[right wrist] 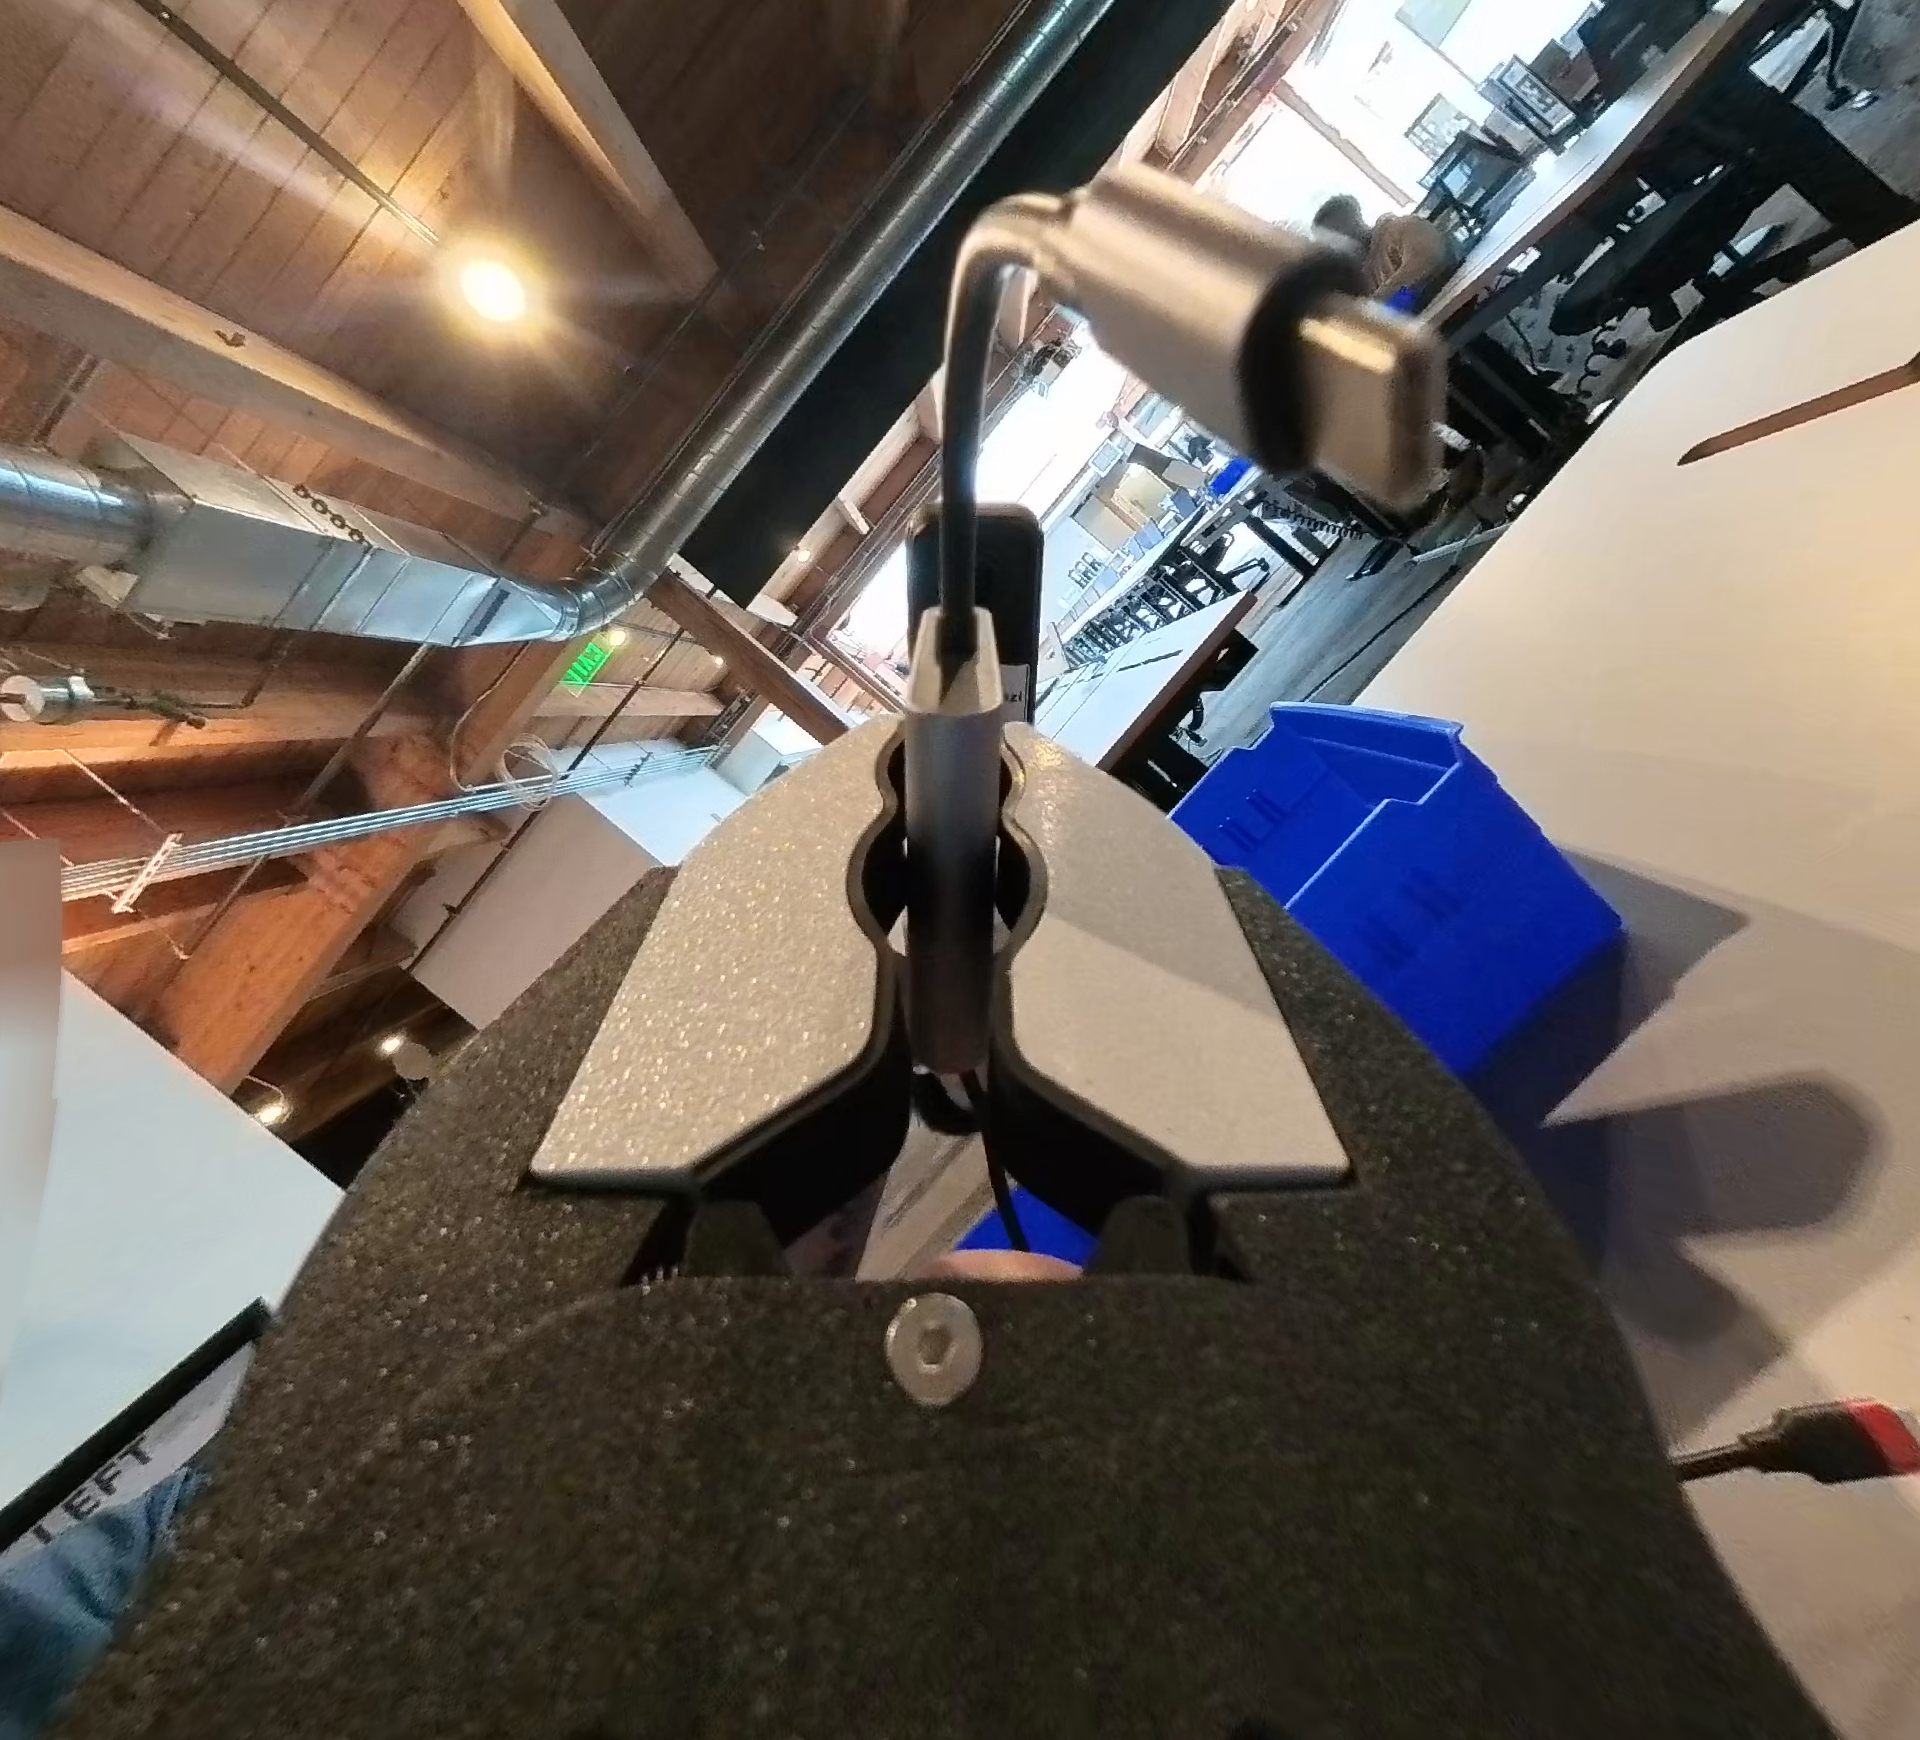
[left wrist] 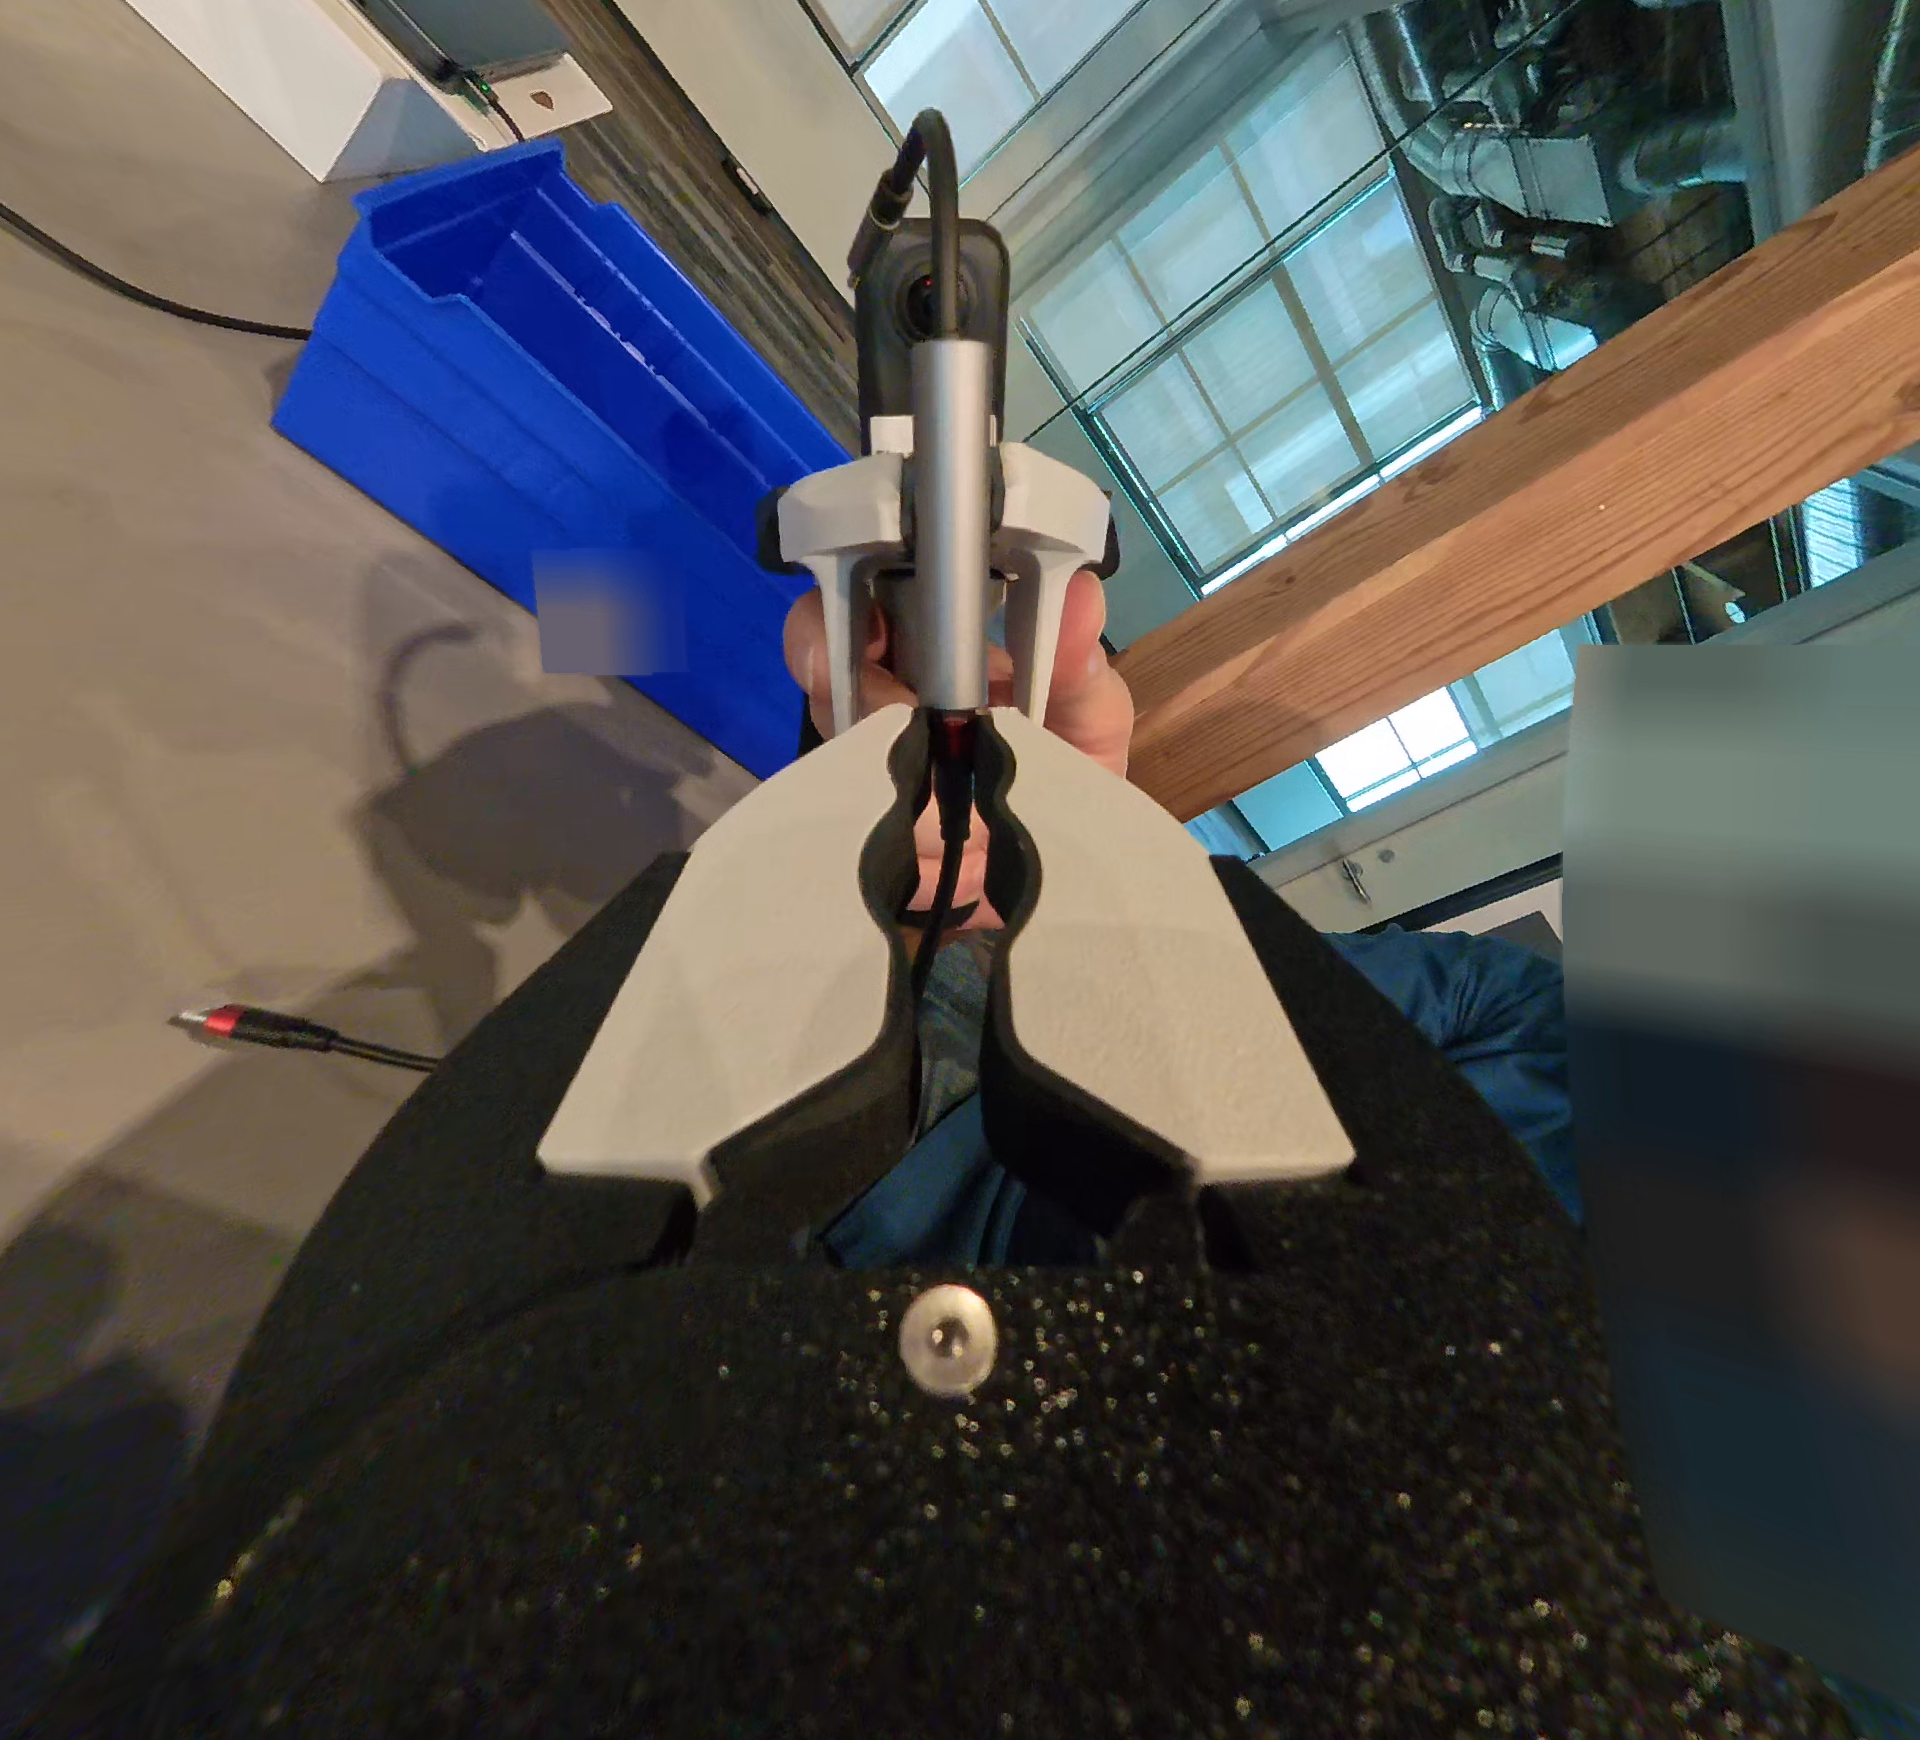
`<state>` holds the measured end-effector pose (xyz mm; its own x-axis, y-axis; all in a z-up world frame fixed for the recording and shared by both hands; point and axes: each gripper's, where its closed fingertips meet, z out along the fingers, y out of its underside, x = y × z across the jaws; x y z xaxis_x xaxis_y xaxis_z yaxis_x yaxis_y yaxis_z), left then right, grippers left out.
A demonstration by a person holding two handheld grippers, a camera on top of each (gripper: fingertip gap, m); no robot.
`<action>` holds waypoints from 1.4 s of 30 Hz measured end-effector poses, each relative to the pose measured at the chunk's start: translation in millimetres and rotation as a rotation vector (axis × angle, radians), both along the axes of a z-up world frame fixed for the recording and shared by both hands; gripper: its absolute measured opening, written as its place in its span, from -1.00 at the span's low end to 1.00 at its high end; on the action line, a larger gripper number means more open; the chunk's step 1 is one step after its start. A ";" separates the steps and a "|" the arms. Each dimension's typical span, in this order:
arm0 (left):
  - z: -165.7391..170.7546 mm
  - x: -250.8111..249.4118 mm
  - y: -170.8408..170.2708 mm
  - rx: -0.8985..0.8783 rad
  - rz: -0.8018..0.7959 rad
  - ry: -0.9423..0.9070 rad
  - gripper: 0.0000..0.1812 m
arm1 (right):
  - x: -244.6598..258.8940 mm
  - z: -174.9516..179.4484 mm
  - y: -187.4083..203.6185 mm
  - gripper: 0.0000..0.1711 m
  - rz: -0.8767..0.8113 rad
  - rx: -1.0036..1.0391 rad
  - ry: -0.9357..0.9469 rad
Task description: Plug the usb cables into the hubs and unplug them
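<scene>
Left gripper (left wrist: 951, 760) closed on the red plug (left wrist: 953, 743), which meets the hub (left wrist: 945, 527) end-on. Right gripper (right wrist: 951, 869) clamped round the hub (right wrist: 948, 859) body. Plug looks seated, though the joint is partly hidden. To unplug: pull straight along the hub axis, no twisting, right grip firm. A spare cable (left wrist: 270, 1030) lies on the table, well left of the hub.

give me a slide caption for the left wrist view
Left claw pinches a red plug at the end of a silver hub held by the right claw.
</scene>
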<state>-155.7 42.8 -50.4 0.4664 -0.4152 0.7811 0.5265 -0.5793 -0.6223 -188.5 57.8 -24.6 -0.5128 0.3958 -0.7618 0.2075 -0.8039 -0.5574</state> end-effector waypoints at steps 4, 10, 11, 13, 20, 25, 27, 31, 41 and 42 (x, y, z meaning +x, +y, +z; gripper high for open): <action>-0.4 0.3 -0.5 0.008 0.003 -0.012 -0.91 | 0.0 -0.2 -0.5 -0.86 0.005 -0.015 0.004; -0.2 -0.5 -0.3 0.028 0.030 -0.037 -0.91 | -1.6 0.0 0.2 -0.87 -0.010 -0.050 0.019; -0.1 -0.5 -0.6 0.035 0.036 -0.045 -0.91 | -1.9 0.2 -0.3 -0.87 -0.008 -0.056 0.023; -1.1 -1.5 -0.9 0.043 0.052 -0.063 -0.91 | -3.3 -1.0 -0.3 -0.87 -0.014 -0.065 0.018; -2.5 -1.6 -2.1 0.056 0.081 -0.075 -0.91 | -4.8 -2.1 -1.3 -0.87 -0.041 -0.069 0.018; -0.5 -1.2 -1.6 0.070 0.101 -0.081 -0.91 | -6.2 0.9 -1.5 -0.87 -0.059 -0.071 0.023; -1.9 -0.8 -2.5 0.069 0.104 -0.083 -0.91 | -6.2 -0.4 -2.2 -0.87 -0.062 -0.070 0.019; -4.3 -1.0 -3.3 0.071 0.118 -0.082 -0.91 | -7.0 -2.7 -3.3 -0.87 -0.064 -0.072 0.014; -1.0 1.9 -0.8 0.087 0.139 -0.065 -0.91 | -6.0 2.0 -1.5 -0.87 -0.075 -0.080 0.025; -1.5 3.3 -0.7 0.086 0.134 -0.070 -0.91 | -6.0 2.3 -1.3 -0.87 -0.075 -0.082 0.026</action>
<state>-152.4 42.2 -51.8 0.4677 -0.4192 0.7782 0.6395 -0.4472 -0.6253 -194.5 56.5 -22.3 -0.5041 0.3711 -0.7798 0.1313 -0.8595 -0.4939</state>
